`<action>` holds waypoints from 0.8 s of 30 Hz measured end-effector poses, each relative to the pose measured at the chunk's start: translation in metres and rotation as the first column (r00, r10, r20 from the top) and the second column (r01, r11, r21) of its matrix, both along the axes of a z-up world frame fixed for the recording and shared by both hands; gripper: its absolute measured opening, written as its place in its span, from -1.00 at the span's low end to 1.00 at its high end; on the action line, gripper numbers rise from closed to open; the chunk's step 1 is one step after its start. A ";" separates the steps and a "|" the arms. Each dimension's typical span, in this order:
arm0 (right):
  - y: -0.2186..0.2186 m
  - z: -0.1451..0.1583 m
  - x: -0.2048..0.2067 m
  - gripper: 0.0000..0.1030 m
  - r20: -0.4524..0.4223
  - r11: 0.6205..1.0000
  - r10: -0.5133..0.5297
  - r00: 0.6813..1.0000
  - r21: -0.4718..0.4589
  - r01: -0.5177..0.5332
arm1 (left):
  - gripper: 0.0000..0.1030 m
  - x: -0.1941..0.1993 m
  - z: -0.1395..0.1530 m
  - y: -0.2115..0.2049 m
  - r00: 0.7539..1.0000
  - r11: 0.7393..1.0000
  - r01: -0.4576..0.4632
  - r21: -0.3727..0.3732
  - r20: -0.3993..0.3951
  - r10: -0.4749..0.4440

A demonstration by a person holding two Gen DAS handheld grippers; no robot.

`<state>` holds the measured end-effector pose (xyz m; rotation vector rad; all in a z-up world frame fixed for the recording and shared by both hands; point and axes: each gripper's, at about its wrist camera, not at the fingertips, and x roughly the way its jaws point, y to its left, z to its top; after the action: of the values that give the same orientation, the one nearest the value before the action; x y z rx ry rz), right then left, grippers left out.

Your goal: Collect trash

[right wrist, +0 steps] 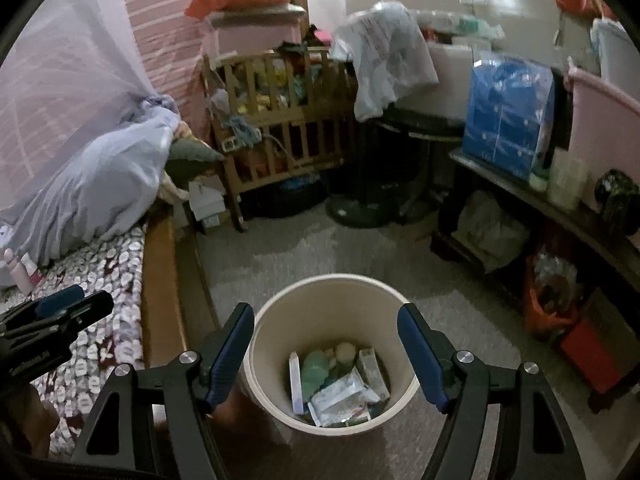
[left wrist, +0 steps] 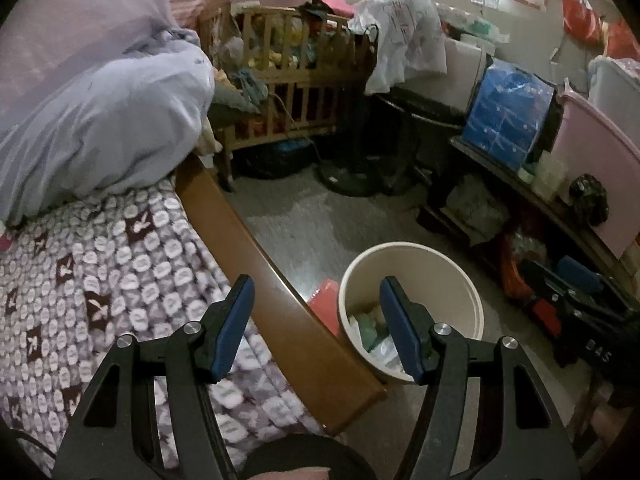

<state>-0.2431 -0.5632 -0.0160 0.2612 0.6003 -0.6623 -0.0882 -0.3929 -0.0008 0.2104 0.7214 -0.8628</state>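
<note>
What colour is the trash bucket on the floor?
Cream or beige bucket, clearest in the right wrist view.

A round cream plastic waste bin (right wrist: 332,308) stands upright on the grey floor at the lower centre of the right wrist frame, just beside the bed's wooden edge. Inside lies mixed trash (right wrist: 340,388): white wrappers, green pieces, small cartons.
</note>
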 end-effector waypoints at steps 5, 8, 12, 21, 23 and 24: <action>0.010 0.008 -0.001 0.44 0.011 1.000 0.009 1.000 -0.031 -0.008 | 0.24 -0.002 0.003 0.004 1.000 1.000 -0.012 -0.012 0.019 0.012; 0.012 0.009 -0.001 0.45 0.015 0.999 0.010 1.000 -0.032 -0.010 | 0.24 -0.003 0.003 0.006 1.000 1.000 -0.015 -0.013 0.022 0.015; 0.013 0.010 -0.002 0.45 0.019 1.000 0.012 1.000 -0.029 -0.012 | 0.24 -0.003 0.003 0.007 0.999 1.000 -0.021 -0.010 0.029 0.021; 0.012 0.011 -0.001 0.46 0.013 1.000 0.012 1.000 -0.026 -0.012 | 0.24 -0.003 0.003 0.007 0.999 1.000 -0.024 -0.009 0.032 0.024; 0.012 0.011 -0.001 0.47 0.012 1.000 0.012 1.000 -0.026 -0.012 | 0.24 -0.003 0.003 0.006 0.999 1.000 -0.022 -0.009 0.031 0.023; 0.012 0.010 0.000 0.47 0.010 1.000 0.014 1.000 -0.026 -0.013 | 0.24 -0.003 0.003 0.006 0.999 1.000 -0.021 -0.008 0.033 0.021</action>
<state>-0.2432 -0.5516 -0.0055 0.2358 0.5825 -0.6551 -0.0912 -0.3864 0.0018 0.2092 0.6885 -0.8399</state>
